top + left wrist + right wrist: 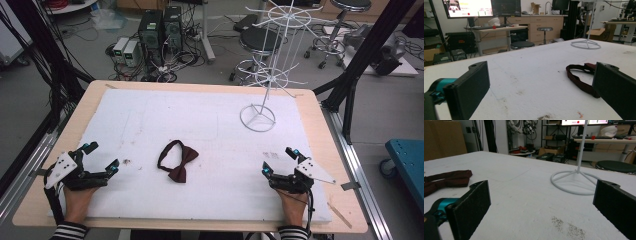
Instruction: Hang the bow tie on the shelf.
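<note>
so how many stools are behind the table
3: one black stool behind the white rack, one at top right, a chrome base between; more may be hidden.

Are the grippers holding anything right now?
No. The left gripper and right gripper are both open and empty; the bow tie lies untouched between them.

The high view looks forward and down over the whole table [30, 200]. Each gripper view sits low, close above the white mat [536, 65], looking along it between its own jaws. All three share the bow tie [178, 160] and the wire rack [258, 118].
</note>
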`<state>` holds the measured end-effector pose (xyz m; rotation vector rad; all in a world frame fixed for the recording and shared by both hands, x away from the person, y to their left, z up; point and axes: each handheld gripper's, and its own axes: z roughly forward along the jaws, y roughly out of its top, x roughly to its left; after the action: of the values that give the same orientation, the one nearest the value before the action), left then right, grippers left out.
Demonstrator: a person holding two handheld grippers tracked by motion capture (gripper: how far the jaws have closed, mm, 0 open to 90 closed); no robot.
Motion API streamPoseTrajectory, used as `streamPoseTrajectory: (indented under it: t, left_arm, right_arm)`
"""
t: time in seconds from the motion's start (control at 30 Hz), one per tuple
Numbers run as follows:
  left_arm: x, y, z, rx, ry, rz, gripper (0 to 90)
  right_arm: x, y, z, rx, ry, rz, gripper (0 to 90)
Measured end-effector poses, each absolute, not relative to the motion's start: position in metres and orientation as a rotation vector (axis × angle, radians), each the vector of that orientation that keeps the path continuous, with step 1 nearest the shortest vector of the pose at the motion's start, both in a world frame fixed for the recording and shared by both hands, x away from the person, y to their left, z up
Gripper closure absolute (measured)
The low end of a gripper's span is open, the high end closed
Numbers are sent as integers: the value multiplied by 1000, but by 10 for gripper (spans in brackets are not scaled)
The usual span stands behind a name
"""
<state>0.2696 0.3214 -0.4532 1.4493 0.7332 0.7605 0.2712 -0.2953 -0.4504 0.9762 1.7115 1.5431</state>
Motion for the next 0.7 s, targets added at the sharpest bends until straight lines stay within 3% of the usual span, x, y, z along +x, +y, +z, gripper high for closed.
streamPoseTrajectory:
  t: [0.7]
  left_arm:
    - [269, 322, -453, 1445, 718, 749, 17]
  right_arm:
    - [270, -297, -451, 978, 1687, 1559, 6]
